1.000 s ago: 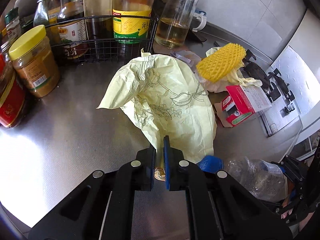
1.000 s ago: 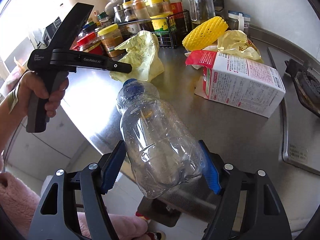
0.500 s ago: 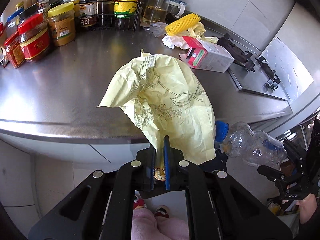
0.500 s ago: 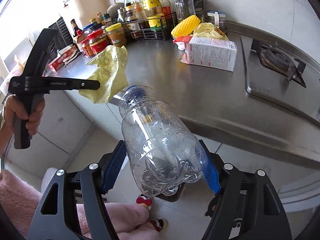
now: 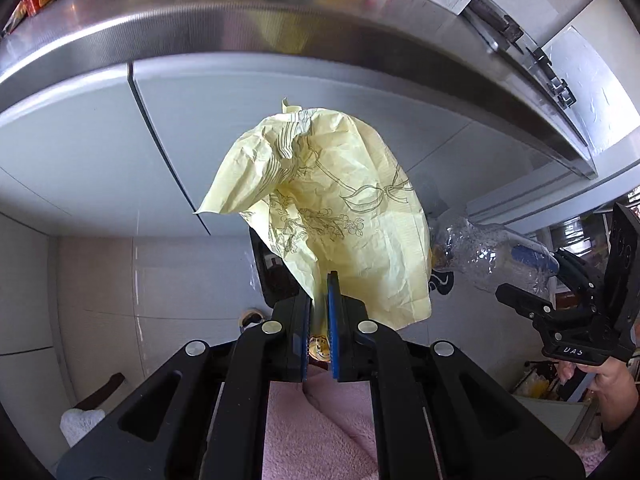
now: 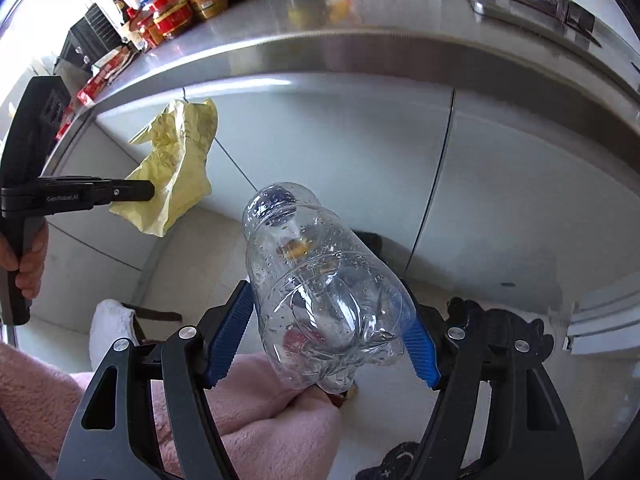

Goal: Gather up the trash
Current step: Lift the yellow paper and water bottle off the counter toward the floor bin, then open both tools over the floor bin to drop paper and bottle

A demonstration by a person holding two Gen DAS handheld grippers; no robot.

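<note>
Cabinet doors (image 5: pixel 100 140) behind; countertop (image 5: pixel 200 12) w/ jars (image 6: pixel 188 4) above.

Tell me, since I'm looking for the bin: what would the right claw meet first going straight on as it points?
Probably the white cabinet door under the counter, beyond the clear plastic bottle the right claw grips; depth is unclear.

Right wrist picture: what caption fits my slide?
Right gripper clamps a clear plastic bottle below the counter edge.

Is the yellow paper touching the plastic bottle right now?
Apart. The right wrist view shows the yellow paper in the left gripper well left of the plastic bottle, with cabinet front showing between them.
</note>
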